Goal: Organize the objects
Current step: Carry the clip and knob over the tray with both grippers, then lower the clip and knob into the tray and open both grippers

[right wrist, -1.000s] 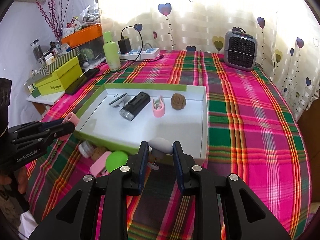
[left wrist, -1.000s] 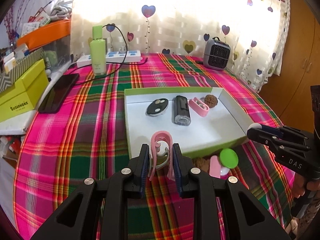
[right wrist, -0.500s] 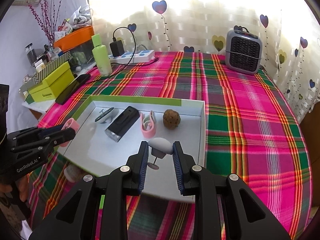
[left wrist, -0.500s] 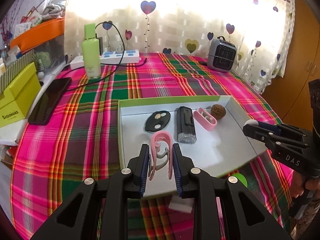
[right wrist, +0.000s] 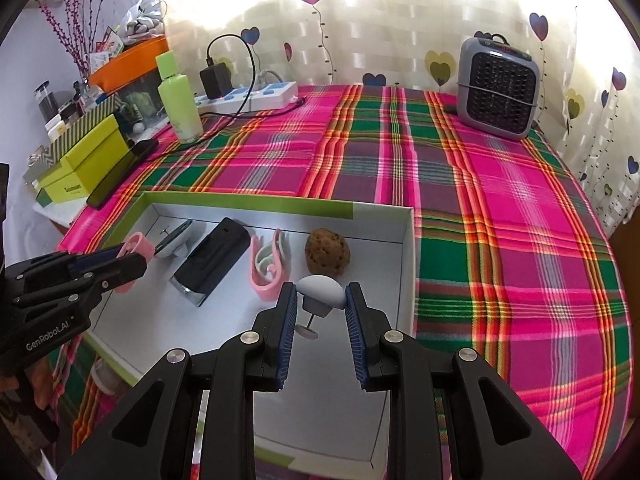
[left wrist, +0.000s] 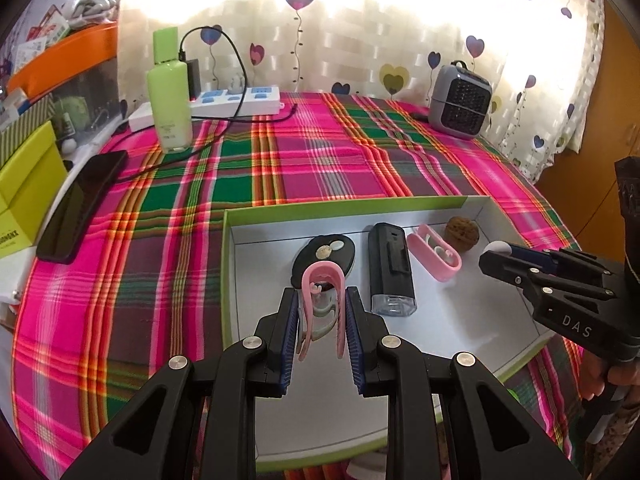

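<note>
I had the left gripper point(left wrist: 322, 304) clamped on a pink clip point(left wrist: 320, 280), its blue pads pressing the clip's two legs just below the middle of the left wrist frame. The clip hung above the white floor of the green-rimmed tray point(left wrist: 344, 204), directly in front of a black oval fob point(left wrist: 326, 254) lying inside. To the right of that fob in the same frame lay a black rectangular device point(left wrist: 390, 268), a second pink clip point(left wrist: 434, 254) and a walnut point(left wrist: 462, 231), all in a row along the tray's far wall.

My right gripper point(right wrist: 321, 304) was closed on a small grey mushroom-shaped knob point(right wrist: 322, 288), its stem with a small flat disc at the end hanging down between the fingers. In the right wrist frame it sat over the tray's floor at lower centre, just below the walnut point(right wrist: 327, 256).

The tray rested on a pink and green plaid cloth point(right wrist: 480, 200). At the upper right of that frame stood a grey heater point(right wrist: 498, 88); at the upper left, a green bottle point(right wrist: 178, 100) beside a white power strip point(right wrist: 256, 94).
</note>
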Demonstrator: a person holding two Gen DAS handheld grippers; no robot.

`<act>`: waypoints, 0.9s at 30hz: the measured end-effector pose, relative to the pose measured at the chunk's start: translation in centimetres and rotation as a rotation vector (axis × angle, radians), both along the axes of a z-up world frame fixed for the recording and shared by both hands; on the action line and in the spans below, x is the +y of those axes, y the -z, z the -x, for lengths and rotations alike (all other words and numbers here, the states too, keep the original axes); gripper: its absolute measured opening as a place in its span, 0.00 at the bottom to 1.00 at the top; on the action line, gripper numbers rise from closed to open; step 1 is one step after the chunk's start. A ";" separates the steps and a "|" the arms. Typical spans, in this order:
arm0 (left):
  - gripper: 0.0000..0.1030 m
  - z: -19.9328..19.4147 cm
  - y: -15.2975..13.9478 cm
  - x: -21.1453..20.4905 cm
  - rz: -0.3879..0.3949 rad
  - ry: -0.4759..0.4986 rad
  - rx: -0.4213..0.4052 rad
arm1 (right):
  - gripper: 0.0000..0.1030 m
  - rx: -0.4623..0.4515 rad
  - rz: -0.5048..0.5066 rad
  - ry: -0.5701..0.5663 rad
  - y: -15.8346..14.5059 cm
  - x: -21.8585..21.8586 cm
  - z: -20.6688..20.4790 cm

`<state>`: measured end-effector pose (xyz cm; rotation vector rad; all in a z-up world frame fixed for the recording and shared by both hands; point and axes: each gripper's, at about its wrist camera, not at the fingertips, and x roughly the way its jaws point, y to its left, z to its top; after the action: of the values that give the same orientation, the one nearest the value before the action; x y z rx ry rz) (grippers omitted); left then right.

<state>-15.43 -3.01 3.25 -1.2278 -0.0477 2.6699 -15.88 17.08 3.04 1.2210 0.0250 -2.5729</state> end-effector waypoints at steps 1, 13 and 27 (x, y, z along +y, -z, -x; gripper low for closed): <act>0.20 0.1 0.1 0.0 0.002 -0.001 -0.001 | 0.25 -0.002 -0.001 -0.001 0.1 0.0 0.1; 0.20 0.9 0.9 0.1 0.022 -0.007 -0.015 | 0.25 -0.001 -0.028 -0.010 0.6 -0.6 0.8; 0.20 -0.4 0.6 0.9 0.039 0.031 -0.011 | 0.25 0.009 -0.037 -0.021 0.8 -0.7 0.8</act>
<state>-14.98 -2.12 2.60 -1.2446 0.0215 2.6494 -16.65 16.35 2.22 1.2165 0.0876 -2.5708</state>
